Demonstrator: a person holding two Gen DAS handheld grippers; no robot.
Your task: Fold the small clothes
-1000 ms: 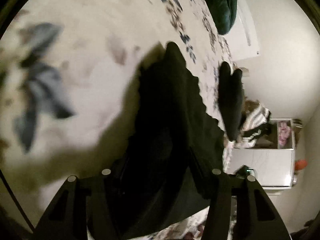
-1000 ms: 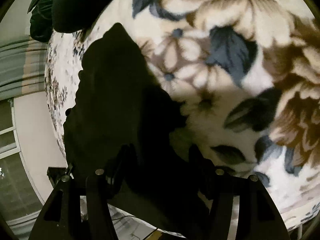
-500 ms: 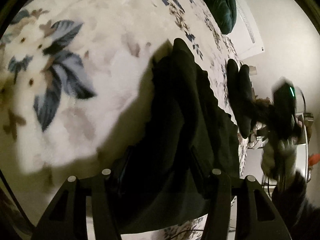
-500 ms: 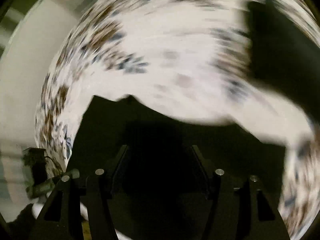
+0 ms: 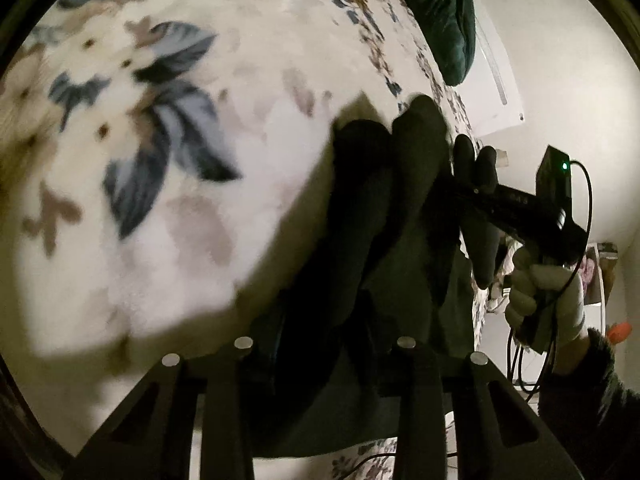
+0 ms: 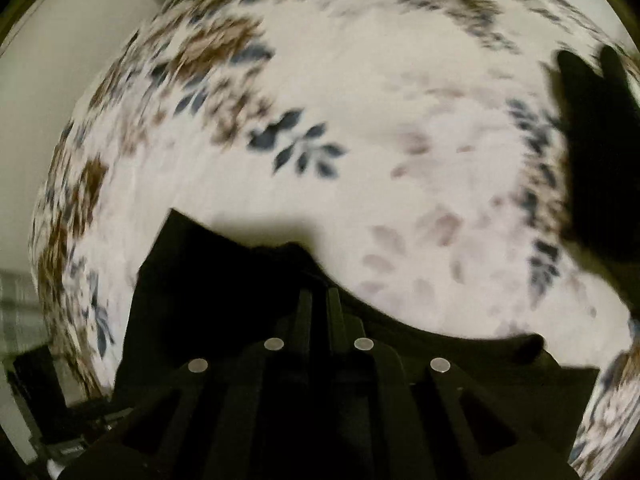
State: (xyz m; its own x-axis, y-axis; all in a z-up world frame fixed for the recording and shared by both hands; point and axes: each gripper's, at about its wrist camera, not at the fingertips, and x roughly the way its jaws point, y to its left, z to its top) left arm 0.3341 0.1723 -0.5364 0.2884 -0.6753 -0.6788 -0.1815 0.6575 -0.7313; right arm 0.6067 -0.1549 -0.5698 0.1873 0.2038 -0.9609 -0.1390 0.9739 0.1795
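Note:
A small black garment (image 5: 384, 216) lies on the floral blanket (image 5: 160, 160) and runs up from between my left gripper's fingers (image 5: 324, 312), which stand apart around the cloth. In the left wrist view my right gripper (image 5: 472, 196) reaches the garment's right edge, held by a gloved hand. In the right wrist view my right gripper (image 6: 318, 300) has its fingers close together on the near edge of the black garment (image 6: 208, 280). A second black piece (image 6: 596, 160) lies at the right.
A dark green cushion (image 5: 440, 12) lies at the far end of the bed. A black pair of socks (image 5: 480, 216) lies to the right of the garment. White furniture and a wall stand beyond the bed's right side.
My right gripper swung round to the garment's edge and its fingers closed on the cloth. The garment bunched up and shifted under my left gripper. The right hand came further into the left view.

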